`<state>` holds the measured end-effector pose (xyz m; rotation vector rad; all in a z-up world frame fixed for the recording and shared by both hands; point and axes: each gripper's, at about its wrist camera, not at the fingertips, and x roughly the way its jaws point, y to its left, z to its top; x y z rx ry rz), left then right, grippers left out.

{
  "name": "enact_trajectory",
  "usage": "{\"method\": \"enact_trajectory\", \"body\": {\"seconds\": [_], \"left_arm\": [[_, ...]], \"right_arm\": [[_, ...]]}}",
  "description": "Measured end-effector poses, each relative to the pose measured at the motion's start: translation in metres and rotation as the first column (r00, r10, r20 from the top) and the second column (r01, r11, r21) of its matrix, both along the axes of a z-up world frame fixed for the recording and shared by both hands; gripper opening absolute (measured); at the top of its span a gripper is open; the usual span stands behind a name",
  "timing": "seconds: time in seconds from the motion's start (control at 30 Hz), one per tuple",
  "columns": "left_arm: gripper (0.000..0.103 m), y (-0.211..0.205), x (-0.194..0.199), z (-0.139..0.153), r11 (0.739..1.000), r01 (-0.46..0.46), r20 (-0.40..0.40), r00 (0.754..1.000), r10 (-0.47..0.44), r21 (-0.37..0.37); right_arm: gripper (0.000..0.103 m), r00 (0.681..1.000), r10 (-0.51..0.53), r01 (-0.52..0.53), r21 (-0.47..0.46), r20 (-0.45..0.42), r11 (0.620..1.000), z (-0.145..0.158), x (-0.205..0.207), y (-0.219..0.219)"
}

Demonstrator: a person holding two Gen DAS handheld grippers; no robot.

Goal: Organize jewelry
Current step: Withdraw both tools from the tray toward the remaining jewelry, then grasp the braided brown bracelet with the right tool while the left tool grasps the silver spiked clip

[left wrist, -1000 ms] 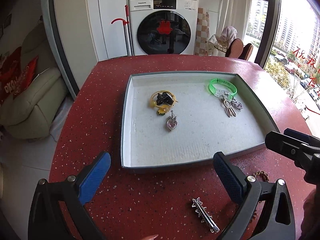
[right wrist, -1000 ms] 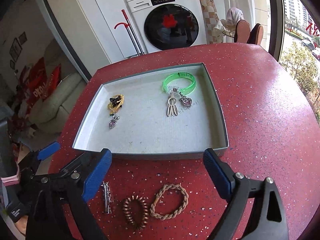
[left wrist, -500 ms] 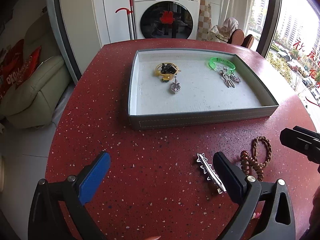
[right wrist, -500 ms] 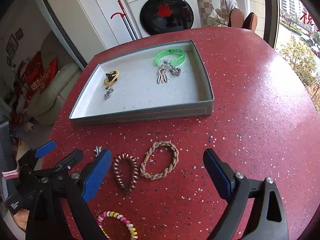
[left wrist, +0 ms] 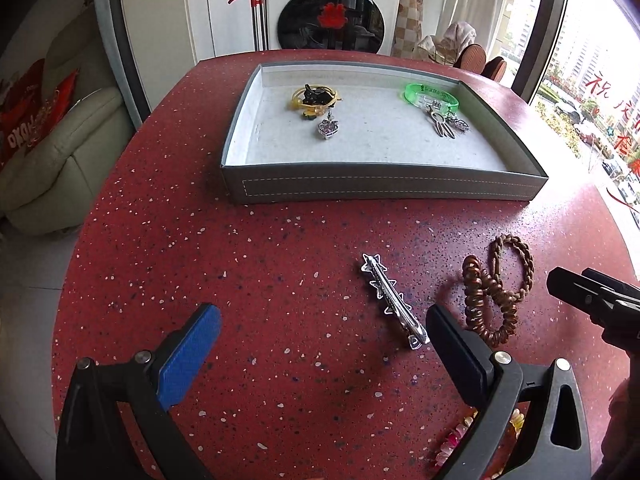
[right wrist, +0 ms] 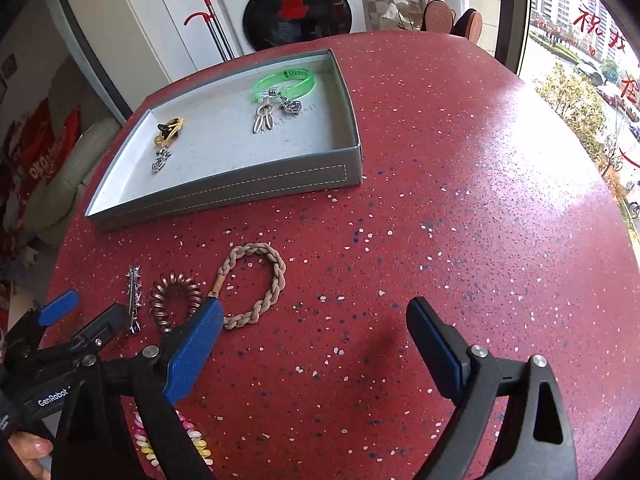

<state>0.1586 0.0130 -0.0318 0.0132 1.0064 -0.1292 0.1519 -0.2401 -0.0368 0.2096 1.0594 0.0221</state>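
Behind, a washing machine (left wrist: 332, 4) faces the red speckled table (left wrist: 280, 240).

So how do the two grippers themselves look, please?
Both are alike: the left gripper and the right gripper have black plastic frames with silver screws and textured blue pads on the fingers. White "GenRobot" lettering marks the left gripper's body in the right wrist view.
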Motion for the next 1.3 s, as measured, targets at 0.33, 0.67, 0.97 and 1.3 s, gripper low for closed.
{"method": "enact_trajectory", "body": {"seconds": [0.33,0.67,0.97,1.3], "left_arm": [[0.103,-0.005,0.005,-0.008,1.000,-0.008,-0.015,1.000,0.008,0.012],[0.098,-0.016,0.008,-0.012,0.999,0.018,-0.008,1.000,-0.017,0.052],[0.064,-0.027,0.004,-0.008,0.995,0.088,0.008,0.996,-0.088,0.047],[0.033,-0.022,0.003,-0.005,0.992,0.124,0.017,0.992,-0.124,0.012]], "right_arm": [[0.074,0.997,0.070,-0.071,-0.073,-0.016,0.995,-0.008,0.016,0.020],[0.048,0.990,0.144,-0.140,-0.174,0.007,0.975,-0.009,0.012,0.039],[0.018,0.986,0.167,-0.165,-0.167,0.001,0.972,-0.007,0.014,0.047],[0.007,0.991,0.132,-0.128,-0.131,0.023,0.983,-0.002,0.009,0.037]]}}
